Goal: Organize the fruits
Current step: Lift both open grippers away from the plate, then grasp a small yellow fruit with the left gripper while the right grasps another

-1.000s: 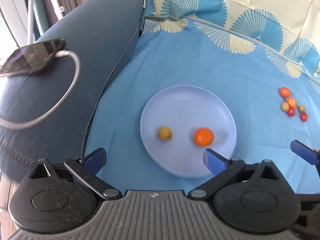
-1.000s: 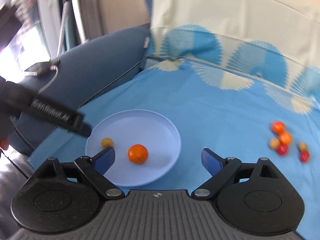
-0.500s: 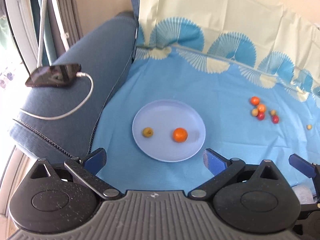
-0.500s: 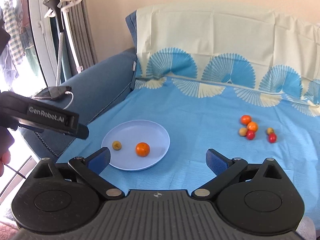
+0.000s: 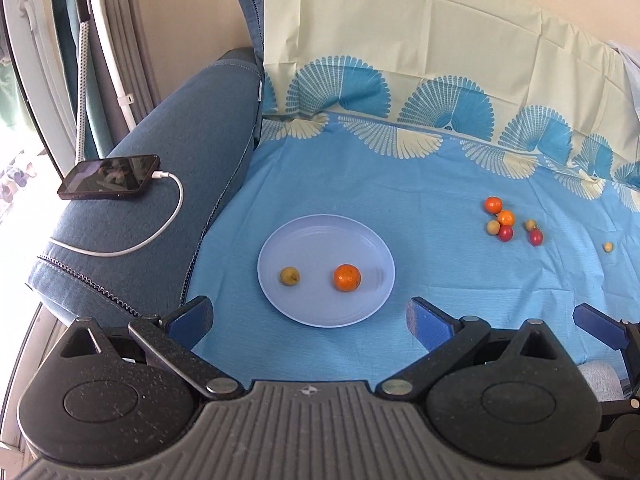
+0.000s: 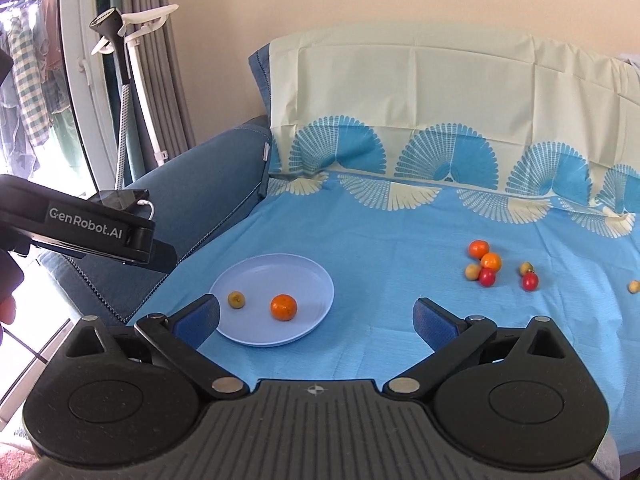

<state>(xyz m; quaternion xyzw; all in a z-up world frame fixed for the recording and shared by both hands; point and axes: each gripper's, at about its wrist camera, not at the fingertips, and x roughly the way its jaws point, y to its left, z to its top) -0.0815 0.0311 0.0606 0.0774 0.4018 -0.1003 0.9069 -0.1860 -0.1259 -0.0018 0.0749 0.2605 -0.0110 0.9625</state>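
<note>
Round pale-blue plastic plate (image 5: 326, 240) on blue fan-patterned bedsheet (image 5: 420, 184) over sofa seat. On plate: small orange mandarin (image 5: 347, 277), well apart from yellow-green round fruit (image 5: 289, 275) toward sofa arm. Loose cluster of orange, yellow, red small fruits (image 5: 505, 222) lies well apart on sheet, one yellow stray (image 5: 608, 247) further out. Left claw (image 5: 308, 320) spread wide, nothing between. Right claw (image 6: 316, 320) just been opening, wide, empty. Black phone (image 5: 109, 176) with white cable on blue sofa arm.

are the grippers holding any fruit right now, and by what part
Nothing is held. The left hand-held gripper and the right hand-held gripper both stand open with nothing between their fingers; the fruit lies on the plate and the cloth.
</note>
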